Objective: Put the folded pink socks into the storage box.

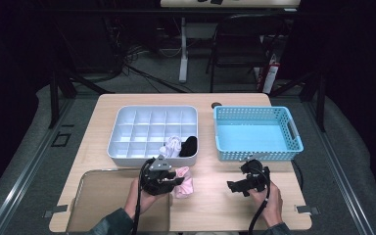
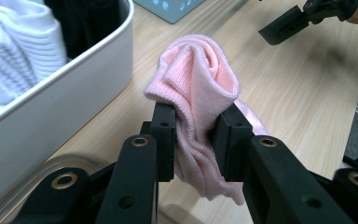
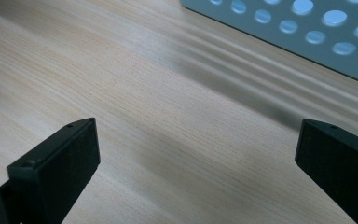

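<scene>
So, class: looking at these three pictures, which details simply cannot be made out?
- Pink sock: its lower end is hidden behind the left hand-held gripper in the left gripper view.
- White divided tray: what the black bundle is, too small in the high view.
- Blue basket: cut off by the right gripper view's edge.

Between the white divided tray (image 1: pixel 122 147) and the blue basket (image 1: pixel 257 134) runs a narrow strip of bare counter (image 1: pixel 210 196). In front of both, the counter lies open between the two grippers, bounded left by the clear tray (image 1: pixel 85 205).
</scene>
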